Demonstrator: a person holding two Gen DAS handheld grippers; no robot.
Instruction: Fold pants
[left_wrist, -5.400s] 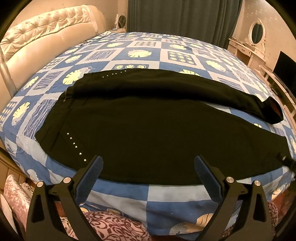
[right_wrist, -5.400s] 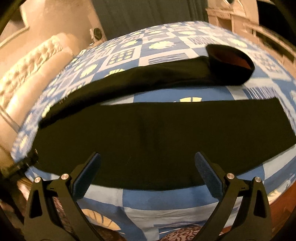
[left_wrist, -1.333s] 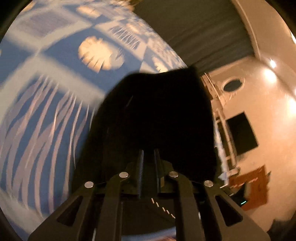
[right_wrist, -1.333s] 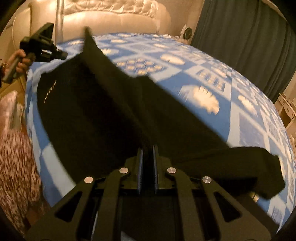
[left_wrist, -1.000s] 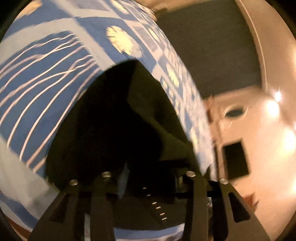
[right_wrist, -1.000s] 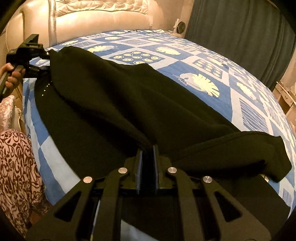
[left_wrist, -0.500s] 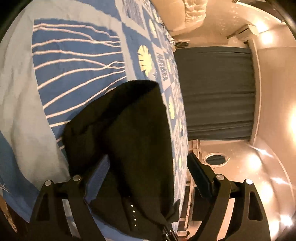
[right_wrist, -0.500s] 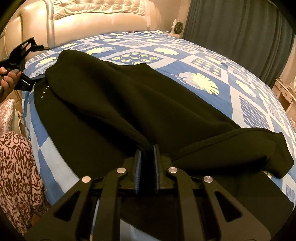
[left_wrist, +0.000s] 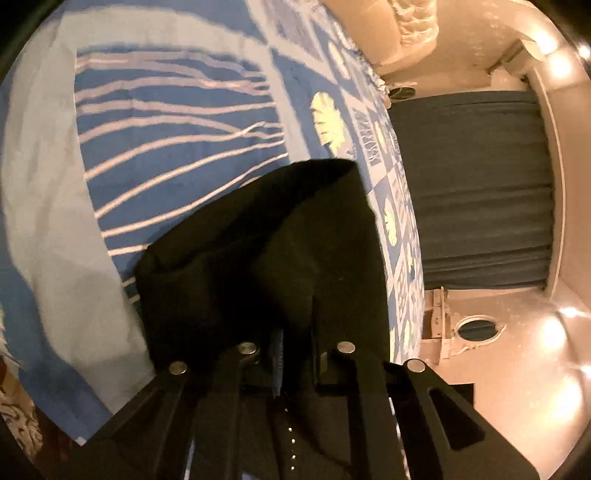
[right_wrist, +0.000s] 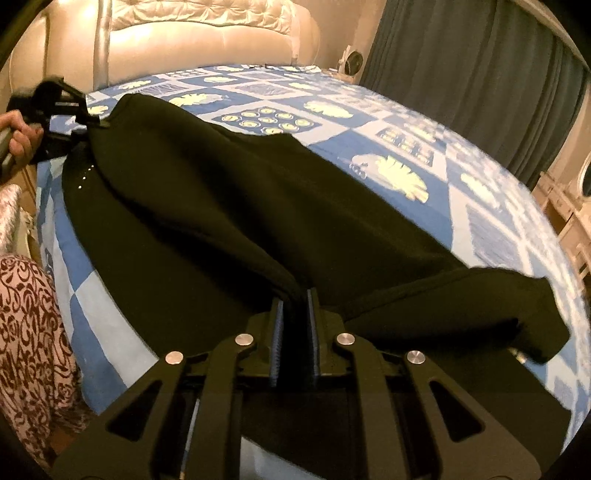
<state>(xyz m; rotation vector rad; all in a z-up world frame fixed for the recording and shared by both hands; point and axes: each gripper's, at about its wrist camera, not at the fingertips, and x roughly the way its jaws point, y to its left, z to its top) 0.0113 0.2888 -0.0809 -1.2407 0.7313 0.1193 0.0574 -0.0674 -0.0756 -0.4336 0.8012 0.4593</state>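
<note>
Black pants (right_wrist: 221, 206) lie along the blue patterned bed cover (right_wrist: 406, 155), one leg folded over the other. In the right wrist view my right gripper (right_wrist: 295, 306) is shut on a pinch of leg fabric near the cuffs, close to the bed's near edge. At the far left of that view a hand (right_wrist: 18, 136) holds my left gripper (right_wrist: 92, 122) at the waist end. In the left wrist view the left gripper (left_wrist: 295, 332) is shut on the waist fabric of the pants (left_wrist: 295, 240), which bunches up just ahead of the fingers. A row of silver studs (right_wrist: 85, 177) marks the waist.
A padded cream headboard (right_wrist: 207, 33) stands behind the bed and a dark curtain (right_wrist: 461, 66) hangs at the back right. A pale dressing table (right_wrist: 569, 206) sits off the right edge. The person's patterned clothing (right_wrist: 29, 332) is at the left, beside the bed.
The left gripper stood open over the waist half a second ago and has shut on the fabric while rolling a little. The right gripper has kept its hold and stayed in place.
</note>
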